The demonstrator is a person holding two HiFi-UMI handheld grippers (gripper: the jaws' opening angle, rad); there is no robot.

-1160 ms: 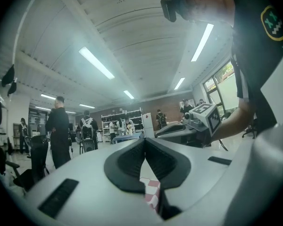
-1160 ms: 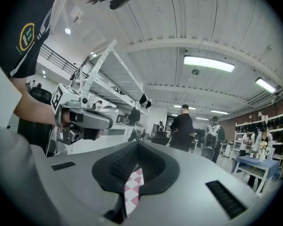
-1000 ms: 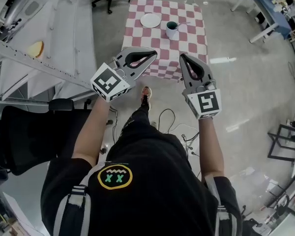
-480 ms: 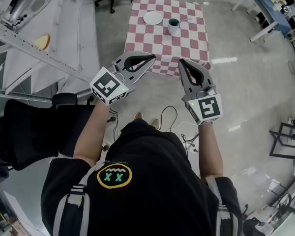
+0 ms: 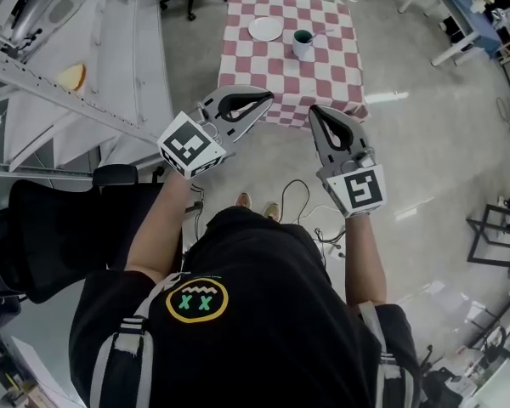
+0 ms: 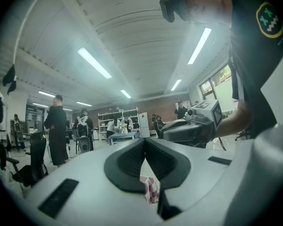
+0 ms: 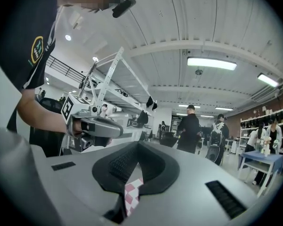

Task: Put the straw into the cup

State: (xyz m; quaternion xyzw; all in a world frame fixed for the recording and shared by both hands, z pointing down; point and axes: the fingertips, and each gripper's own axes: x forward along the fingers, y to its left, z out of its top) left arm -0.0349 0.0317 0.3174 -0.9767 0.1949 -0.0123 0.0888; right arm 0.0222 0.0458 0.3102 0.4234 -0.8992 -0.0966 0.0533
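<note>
The left gripper [image 5: 266,99] and right gripper [image 5: 314,111] hang side by side in the air, each with jaws pressed together on nothing. Well ahead of their tips stands a checkered table [image 5: 276,79] bearing the cup [image 5: 303,45]. A thin pale line at the cup's right may be the straw [image 5: 320,36].

Bare floor [image 5: 408,143] ahead; plate [image 5: 264,29] just beside cup [image 5: 303,46]
</note>
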